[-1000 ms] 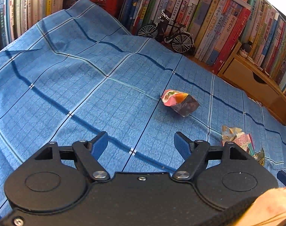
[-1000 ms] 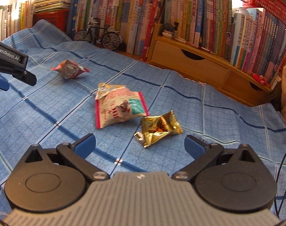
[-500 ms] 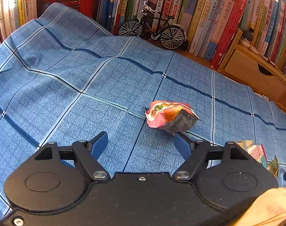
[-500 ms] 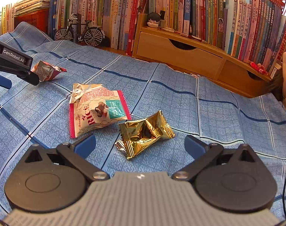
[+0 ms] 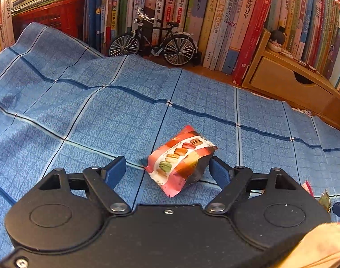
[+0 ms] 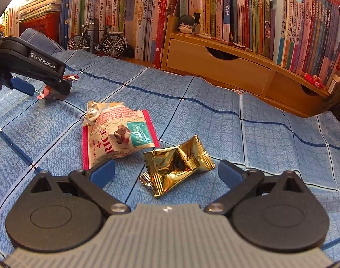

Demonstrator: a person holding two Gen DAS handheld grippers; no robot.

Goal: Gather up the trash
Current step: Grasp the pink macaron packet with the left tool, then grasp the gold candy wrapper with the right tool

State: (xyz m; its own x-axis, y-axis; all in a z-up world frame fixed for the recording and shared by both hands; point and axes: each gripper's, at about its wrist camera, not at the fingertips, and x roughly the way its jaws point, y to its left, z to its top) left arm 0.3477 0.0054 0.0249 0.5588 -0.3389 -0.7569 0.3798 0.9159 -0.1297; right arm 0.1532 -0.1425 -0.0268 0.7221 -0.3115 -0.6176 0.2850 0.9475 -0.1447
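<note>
Crumpled pink wrapper printed with macarons (image 5: 180, 159), lying on blue checked cloth (image 5: 80, 116) between wide-spread blue pads (image 5: 115, 172) of left gripper (image 5: 167, 172); jaws just opened further, right pad close beside the wrapper, contact not clear. "GenRobot.AI" read in white on that black gripper in the right view. Right gripper (image 6: 166, 172) also spread wide, nothing clamped, crinkled gold foil wrapper (image 6: 177, 165) between its pads. White-and-pink packet lettered "RICE" (image 6: 116, 134) just beyond. Chinese-titled books (image 6: 214, 6) and black model bicycle (image 5: 152, 42) behind.
</note>
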